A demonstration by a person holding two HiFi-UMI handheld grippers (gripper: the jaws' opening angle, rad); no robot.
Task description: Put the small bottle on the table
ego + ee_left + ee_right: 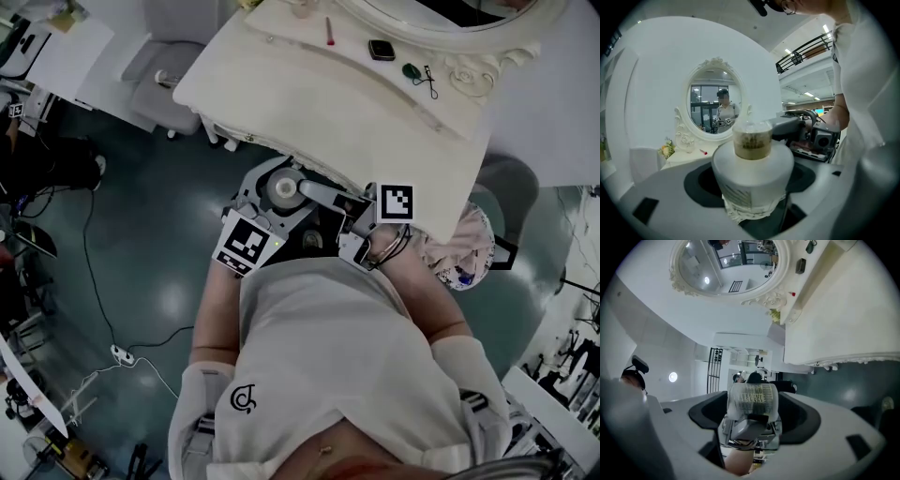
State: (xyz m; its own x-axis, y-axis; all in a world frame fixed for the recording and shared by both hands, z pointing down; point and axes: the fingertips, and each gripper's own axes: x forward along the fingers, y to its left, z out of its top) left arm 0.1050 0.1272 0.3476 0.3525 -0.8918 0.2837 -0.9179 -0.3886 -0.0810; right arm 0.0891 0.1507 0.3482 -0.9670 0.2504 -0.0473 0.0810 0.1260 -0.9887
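Observation:
The small bottle (281, 190) is held in front of the person's chest, above the floor and short of the white dressing table (356, 112). It has a white body (752, 171) and a clear cap (752, 139) with brownish content. My left gripper (752, 192) is shut on the white body. My right gripper (753, 413) comes from the opposite side and is shut on the cap (753, 399); one of its grey fingers (787, 126) lies against the cap. In the head view the left gripper (262, 211) and right gripper (305, 190) meet at the bottle.
An oval mirror (450, 23) stands at the back of the table. A red stick (330, 31), a small dark case (381, 49) and a green item (412, 71) lie on the tabletop. A floral stool (466, 248) sits at the right, a white chair (155, 61) at the left.

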